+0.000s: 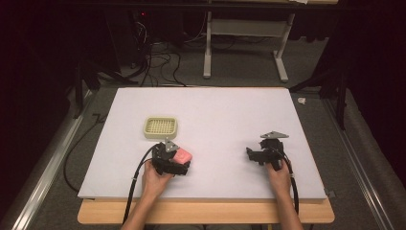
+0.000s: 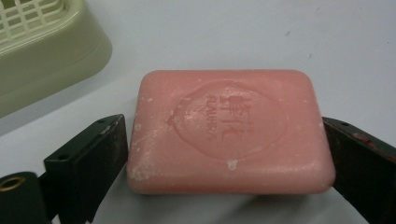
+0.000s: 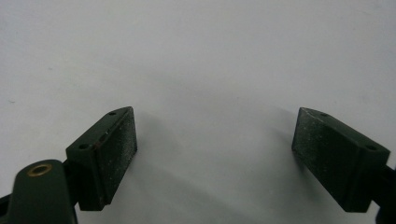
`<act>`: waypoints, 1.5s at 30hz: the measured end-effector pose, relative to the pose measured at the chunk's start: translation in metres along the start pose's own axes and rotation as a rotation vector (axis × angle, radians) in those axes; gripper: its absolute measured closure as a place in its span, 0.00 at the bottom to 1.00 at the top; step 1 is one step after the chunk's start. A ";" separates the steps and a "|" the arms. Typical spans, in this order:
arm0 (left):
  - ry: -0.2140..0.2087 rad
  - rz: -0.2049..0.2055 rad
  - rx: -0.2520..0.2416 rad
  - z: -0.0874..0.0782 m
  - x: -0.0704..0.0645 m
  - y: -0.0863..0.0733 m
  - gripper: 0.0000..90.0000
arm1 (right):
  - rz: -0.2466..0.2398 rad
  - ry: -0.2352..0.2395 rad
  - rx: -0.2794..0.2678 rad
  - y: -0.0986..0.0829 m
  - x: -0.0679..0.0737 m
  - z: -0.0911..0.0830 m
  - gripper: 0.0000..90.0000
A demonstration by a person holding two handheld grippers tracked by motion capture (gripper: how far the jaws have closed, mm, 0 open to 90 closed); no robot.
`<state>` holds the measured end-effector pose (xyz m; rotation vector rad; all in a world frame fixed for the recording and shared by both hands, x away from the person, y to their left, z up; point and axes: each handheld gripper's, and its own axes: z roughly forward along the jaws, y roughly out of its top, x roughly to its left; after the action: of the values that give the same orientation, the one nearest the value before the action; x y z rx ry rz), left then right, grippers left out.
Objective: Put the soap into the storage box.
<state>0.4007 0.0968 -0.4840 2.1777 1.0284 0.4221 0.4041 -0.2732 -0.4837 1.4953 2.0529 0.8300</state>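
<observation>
Gripping 1 pink soap bar (image 2: 229, 133) by its short ends, the left gripper (image 1: 173, 162) had both jaws pressed against it, prob to keep it flat for a carry. Soap sat near the bench's (image 1: 215, 108) front edge, left of centre, just in front of 1 green slatted soap dish (image 1: 161, 127), its likely destination. Right gripper (image 3: 215, 154) idled w/ jaws wide, nothing between, near the front-right part. Count: 1 soap, 1 dish, 2 grippers.

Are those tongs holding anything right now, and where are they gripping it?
The left tongs grip the pink soap bar by its two short ends, next to the green soap dish. The right tongs stand open, holding nothing.
</observation>
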 end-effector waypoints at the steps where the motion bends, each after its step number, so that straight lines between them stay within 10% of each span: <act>1: -0.004 -0.001 0.005 0.001 0.000 0.000 0.07 | 0.002 0.000 0.000 0.000 0.000 0.000 0.16; 45: -0.009 -0.044 -0.054 -0.021 0.010 0.002 0.15 | 0.002 0.000 0.000 0.000 0.000 0.000 0.16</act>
<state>0.3965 0.1127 -0.4679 2.1041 1.0463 0.4153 0.4041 -0.2731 -0.4837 1.4981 2.0519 0.8305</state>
